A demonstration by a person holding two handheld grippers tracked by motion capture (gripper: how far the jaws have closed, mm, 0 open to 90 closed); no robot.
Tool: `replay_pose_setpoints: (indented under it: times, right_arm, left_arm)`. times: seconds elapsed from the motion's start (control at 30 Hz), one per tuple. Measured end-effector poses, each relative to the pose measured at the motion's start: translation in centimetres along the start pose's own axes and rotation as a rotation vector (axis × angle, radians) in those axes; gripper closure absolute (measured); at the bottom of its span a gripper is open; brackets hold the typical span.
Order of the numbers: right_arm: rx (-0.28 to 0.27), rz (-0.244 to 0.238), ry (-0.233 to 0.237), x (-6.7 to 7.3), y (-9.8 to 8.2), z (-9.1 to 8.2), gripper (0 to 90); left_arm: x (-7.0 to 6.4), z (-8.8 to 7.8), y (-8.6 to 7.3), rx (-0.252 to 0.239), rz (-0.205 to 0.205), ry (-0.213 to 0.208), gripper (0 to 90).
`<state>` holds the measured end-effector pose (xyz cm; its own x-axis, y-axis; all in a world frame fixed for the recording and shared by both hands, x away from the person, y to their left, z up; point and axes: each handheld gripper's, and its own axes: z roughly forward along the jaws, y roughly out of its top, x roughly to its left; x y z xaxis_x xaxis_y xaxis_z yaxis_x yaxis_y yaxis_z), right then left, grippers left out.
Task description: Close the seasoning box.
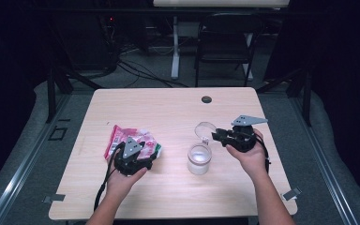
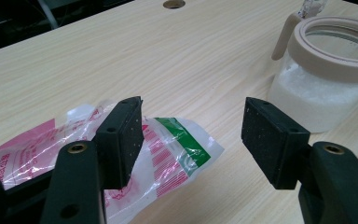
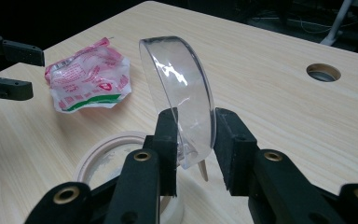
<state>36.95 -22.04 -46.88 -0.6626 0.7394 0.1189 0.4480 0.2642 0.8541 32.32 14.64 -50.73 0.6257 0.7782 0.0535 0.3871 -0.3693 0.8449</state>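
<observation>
A: Start at the right gripper. What are its jaws doing?

B: They stand either side of the clear lid of the jar, clamped on its lower edge. The lid stands upright on its hinge, tipped back from the jar's mouth. In the high view the right gripper sits just right of the jar, with the lid raised behind the rim.

A: And the jar itself?

B: Open. It has a beige collar round the mouth and white grains inside, seen best in the left gripper view. It stands on the wooden table, right of centre.

A: The left gripper?

B: Its jaws are wide apart with nothing between the pads. One pad hangs over the plastic bag, but I can't tell whether it touches it.

A: Where's that bag?

B: Lying flat and crumpled on the table's left half, pink and red print with a green band at one end. The left gripper is at its near edge. Bag and jar are near each other but not touching
</observation>
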Motion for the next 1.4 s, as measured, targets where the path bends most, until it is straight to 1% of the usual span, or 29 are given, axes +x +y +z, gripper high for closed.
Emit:
replay_pose_setpoints:
  times: [0.1,0.13,0.3,0.33,0.43,0.47,0.5,0.6,0.77,0.87,0.9,0.93,0.97,1.0,1.03,1.07,1.17,1.2,1.37,1.4]
  right_arm:
    - [-0.001,-0.005,-0.002,0.1,0.0,0.0,70.8]
    - [0.001,-0.015,-0.004,0.2,0.0,-0.1,70.1]
    - [-0.002,-0.030,-0.007,0.7,0.0,-0.1,68.7]
    - [0.002,-0.045,-0.010,0.9,0.0,-0.2,68.1]
    - [0.000,-0.054,-0.016,1.2,0.0,-0.2,67.5]
    - [0.005,-0.074,-0.020,1.4,0.0,-0.2,66.8]
    - [0.005,-0.074,-0.020,1.4,0.0,-0.2,66.8]
    - [0.013,-0.104,-0.028,1.9,0.0,-0.3,65.1]
    - [0.016,-0.127,-0.029,2.4,-0.1,-0.3,63.0]
    - [0.023,-0.159,-0.026,2.8,-0.2,-0.3,60.3]
    - [0.023,-0.159,-0.026,2.8,-0.2,-0.3,60.3]
    - [0.024,-0.176,-0.030,3.1,-0.3,-0.3,59.3]
    - [0.024,-0.176,-0.030,3.1,-0.3,-0.3,59.3]
    - [0.024,-0.191,-0.031,3.4,-0.4,-0.3,57.7]
    - [0.024,-0.191,-0.031,3.4,-0.4,-0.3,57.7]
    - [0.022,-0.205,-0.029,3.6,-0.5,-0.3,56.5]
    - [0.018,-0.218,-0.032,3.9,-0.7,-0.3,55.6]
    - [0.017,-0.229,-0.037,4.0,-0.9,-0.4,54.8]
    - [0.012,-0.250,-0.051,4.6,-1.1,-0.5,53.6]
    - [0.004,-0.265,-0.060,4.8,-1.3,-0.5,53.0]
  left_arm:
    - [0.0,0.0,0.0,-0.001,0.000,-0.003,38.4]
    - [0.0,0.1,0.0,-0.003,-0.002,-0.003,38.4]
    - [-0.1,0.2,0.1,-0.004,0.000,-0.010,38.5]
    - [-0.2,0.3,0.2,-0.005,-0.001,-0.015,38.5]
    - [-0.3,0.5,0.3,-0.005,0.002,-0.020,38.5]
    - [-0.4,0.6,0.3,-0.006,0.004,-0.021,38.5]
    - [-0.4,0.6,0.3,-0.003,0.005,-0.025,38.5]
    - [-0.5,0.8,0.4,-0.001,0.008,-0.030,38.5]
    - [-0.8,1.0,0.6,-0.005,0.017,-0.038,38.6]
    - [-1.0,1.2,0.7,-0.003,0.023,-0.047,38.6]
    - [-1.0,1.3,0.8,-0.003,0.027,-0.048,38.6]
    - [-1.1,1.4,0.8,-0.003,0.025,-0.052,38.5]
    - [-1.2,1.5,0.9,-0.002,0.029,-0.056,38.5]
    - [-1.2,1.6,0.9,-0.002,0.031,-0.057,38.6]
    - [-1.3,1.7,1.0,-0.002,0.033,-0.062,38.6]
    - [-1.4,1.8,1.0,-0.002,0.037,-0.064,38.6]
    - [-1.8,2.2,1.2,-0.001,0.044,-0.076,38.6]
    - [-1.8,2.3,1.2,0.002,0.047,-0.082,38.8]
    - [-2.5,2.9,1.5,0.000,0.056,-0.113,40.5]
    - [-2.6,3.0,1.6,0.002,0.059,-0.122,41.5]
